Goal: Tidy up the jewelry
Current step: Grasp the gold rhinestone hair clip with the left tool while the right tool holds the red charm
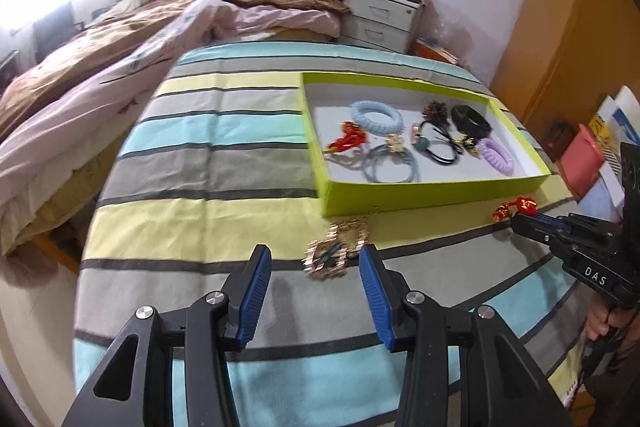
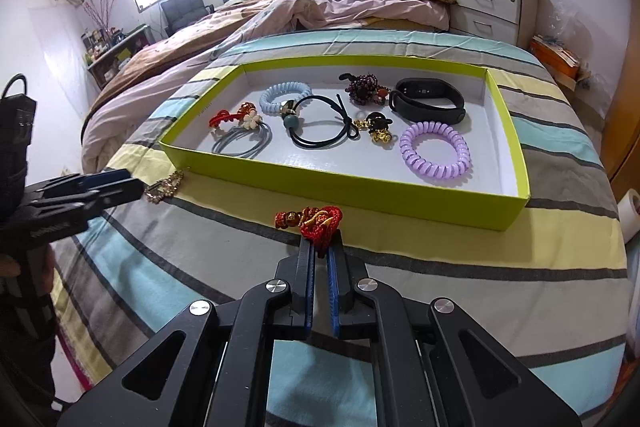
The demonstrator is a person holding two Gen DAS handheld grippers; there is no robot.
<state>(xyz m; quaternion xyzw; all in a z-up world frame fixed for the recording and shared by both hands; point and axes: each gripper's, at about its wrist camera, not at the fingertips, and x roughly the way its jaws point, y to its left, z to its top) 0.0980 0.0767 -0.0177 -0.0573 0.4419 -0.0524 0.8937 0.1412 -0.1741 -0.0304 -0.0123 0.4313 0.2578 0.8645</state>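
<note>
A lime-green box [image 2: 516, 131] [image 1: 440, 193] lies on the striped bedspread and holds several hair ties and bracelets, among them a purple coil tie [image 2: 436, 151] and a black wristband [image 2: 430, 101]. My right gripper [image 2: 320, 247] [image 1: 520, 221] is shut on a red-and-gold knotted cord bracelet [image 2: 316, 221] [image 1: 516, 207] just in front of the box's near wall. A gold rhinestone piece [image 1: 336, 253] [image 2: 164, 185] lies on the bedspread before the box. My left gripper [image 1: 314, 261] [image 2: 132, 183] stands open close behind that piece, its blue pads [image 1: 256, 291] apart.
An unmade bed with a brown and pink duvet [image 1: 120, 39] lies beyond the bedspread [image 1: 208, 163]. A white drawer unit [image 2: 488, 7] stands at the back. Wooden wardrobes [image 1: 576, 39] flank the room. Pink and white items [image 1: 588, 151] sit beside the right edge.
</note>
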